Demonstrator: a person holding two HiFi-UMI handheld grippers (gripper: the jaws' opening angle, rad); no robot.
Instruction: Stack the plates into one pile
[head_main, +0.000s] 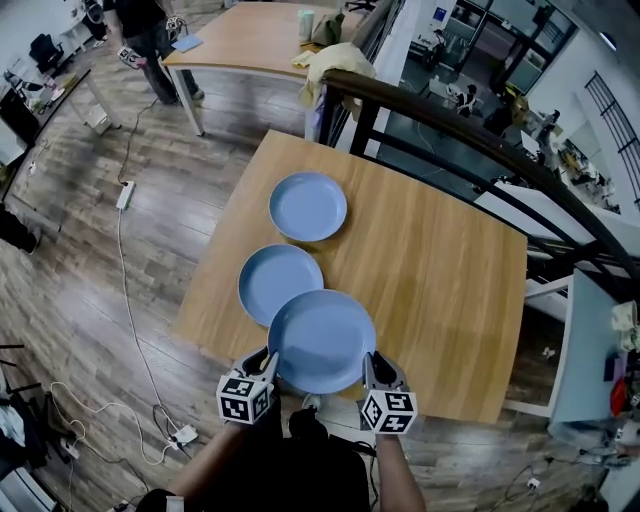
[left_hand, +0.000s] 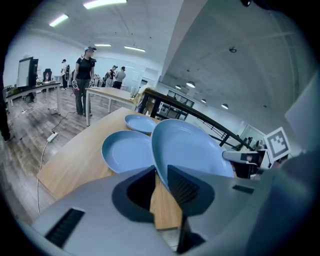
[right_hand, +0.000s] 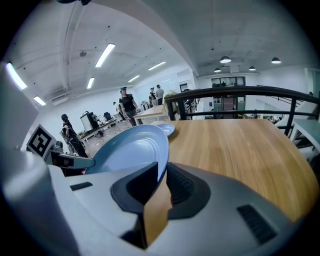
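- Nearest, the left gripper (head_main: 268, 358) and the right gripper (head_main: 372, 362) were each pinched on opposite rims of one blue plate (head_main: 322, 340).
- It was held above the table's (head_main: 440, 270) near edge, overlapping a second plate (head_main: 270, 282).
- Farther along the left edge, a third plate (head_main: 308, 206) was seen.
- The held plate was judged stiff, smooth and breakable, so opposite rim grips suited it.

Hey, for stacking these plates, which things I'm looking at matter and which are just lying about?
Job: held plate, middle plate, far plate, left gripper and right gripper, fingers clamped on the held plate's rim.
Lying about: power strip, cup on the far table, pale cloth.
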